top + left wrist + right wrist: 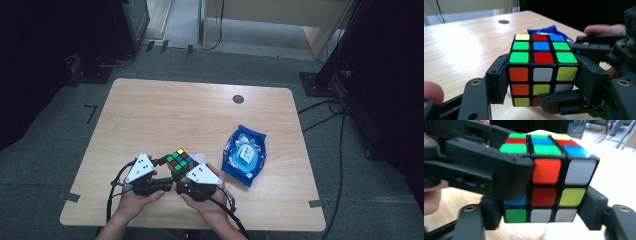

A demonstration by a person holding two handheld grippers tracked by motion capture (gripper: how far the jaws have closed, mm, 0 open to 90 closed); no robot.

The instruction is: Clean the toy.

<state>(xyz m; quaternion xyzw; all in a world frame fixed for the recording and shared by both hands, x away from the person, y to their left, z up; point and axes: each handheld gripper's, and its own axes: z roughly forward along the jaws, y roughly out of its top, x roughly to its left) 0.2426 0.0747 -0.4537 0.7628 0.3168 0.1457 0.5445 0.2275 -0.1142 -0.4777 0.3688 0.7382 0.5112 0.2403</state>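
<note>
The cube point(180, 162) sits near the front edge of the table point(150, 110), a little left of the middle, and we have it caught between both grippers at once, so the relation that matters for our next move is which layers each pair of jaws spans. In the left gripper view the cube point(543, 72) stands straight ahead of us, square on, with a black jaw on either flank; these jaws reach the lower two layers, while the green, red and blue top face stays free above them. We judge the left gripper point(159, 167) clamped on the cube. In the right gripper view the cube point(554, 185) is again dead ahead and very close; one jaw of our own presses its right flank low down and the other stands at its lower left corner, so the right gripper point(187, 172) looks clamped on the bottom layer, though the left gripper's jaw crossing the foreground hides part of that side. The two grippers come at the cube from adjoining sides, left from the left and right from the right, equally near. A cube has no long axis, so any twist will turn on the vertical one, we think. The blue packet point(245, 155) lies apart to the right, clear of both hands.
</note>
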